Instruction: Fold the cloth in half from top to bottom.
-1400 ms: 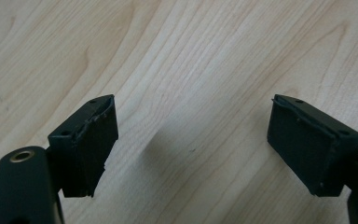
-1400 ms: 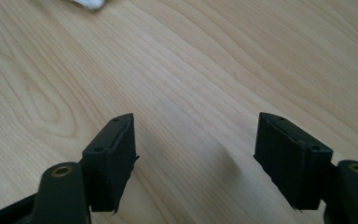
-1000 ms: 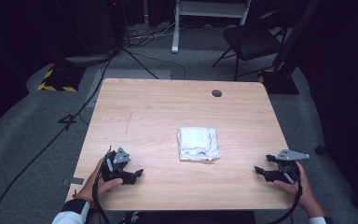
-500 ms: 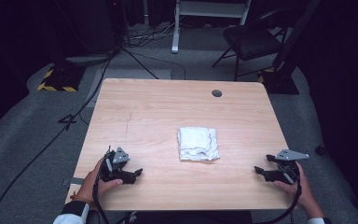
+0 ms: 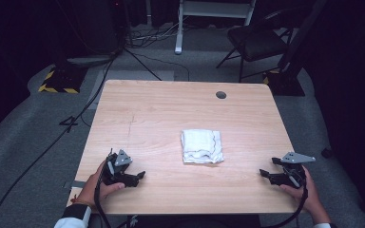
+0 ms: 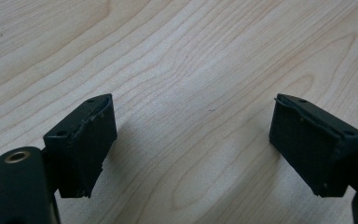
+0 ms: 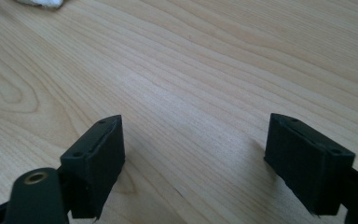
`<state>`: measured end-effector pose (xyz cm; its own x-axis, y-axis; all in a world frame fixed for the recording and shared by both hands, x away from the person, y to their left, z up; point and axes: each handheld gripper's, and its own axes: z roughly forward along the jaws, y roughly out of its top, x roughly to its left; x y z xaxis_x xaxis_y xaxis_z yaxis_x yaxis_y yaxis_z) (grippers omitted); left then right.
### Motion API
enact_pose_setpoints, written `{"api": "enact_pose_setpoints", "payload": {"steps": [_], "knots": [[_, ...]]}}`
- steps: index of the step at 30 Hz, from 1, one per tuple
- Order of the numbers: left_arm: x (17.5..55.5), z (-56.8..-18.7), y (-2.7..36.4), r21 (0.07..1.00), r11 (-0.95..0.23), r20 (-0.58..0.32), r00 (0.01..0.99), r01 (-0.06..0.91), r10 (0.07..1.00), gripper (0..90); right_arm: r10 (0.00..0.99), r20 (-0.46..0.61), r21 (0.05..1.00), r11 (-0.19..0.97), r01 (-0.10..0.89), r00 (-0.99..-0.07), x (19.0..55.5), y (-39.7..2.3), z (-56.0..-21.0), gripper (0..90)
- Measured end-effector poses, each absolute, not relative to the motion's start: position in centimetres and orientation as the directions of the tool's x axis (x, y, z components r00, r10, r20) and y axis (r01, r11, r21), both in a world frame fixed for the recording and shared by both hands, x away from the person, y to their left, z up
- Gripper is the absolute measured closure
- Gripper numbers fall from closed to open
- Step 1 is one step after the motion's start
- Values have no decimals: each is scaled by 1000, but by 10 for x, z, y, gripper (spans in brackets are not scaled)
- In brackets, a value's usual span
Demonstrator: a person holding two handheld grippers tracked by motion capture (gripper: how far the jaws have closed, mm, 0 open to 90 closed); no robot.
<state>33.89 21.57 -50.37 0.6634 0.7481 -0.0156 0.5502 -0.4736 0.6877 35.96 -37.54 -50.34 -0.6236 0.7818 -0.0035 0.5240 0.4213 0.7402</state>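
So nothing's begun: my left gripper (image 5: 140, 175) and right gripper (image 5: 262, 172) rest wide apart and empty on the table (image 5: 171, 109), folded cloth (image 5: 201, 146) untouched between them.

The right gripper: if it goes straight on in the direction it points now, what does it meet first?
Probably nothing soon. The right gripper points left across bare table; the folded white cloth seems slightly off its line, farther up.
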Motion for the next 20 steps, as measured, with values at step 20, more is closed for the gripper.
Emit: {"api": "enact_pose_setpoints", "payload": {"steps": [20], "knots": [[340,-504,216,686,-480,-9,666,547,746,139,782,-5,740,422,523,-624,359,-375,-503,199]]}}
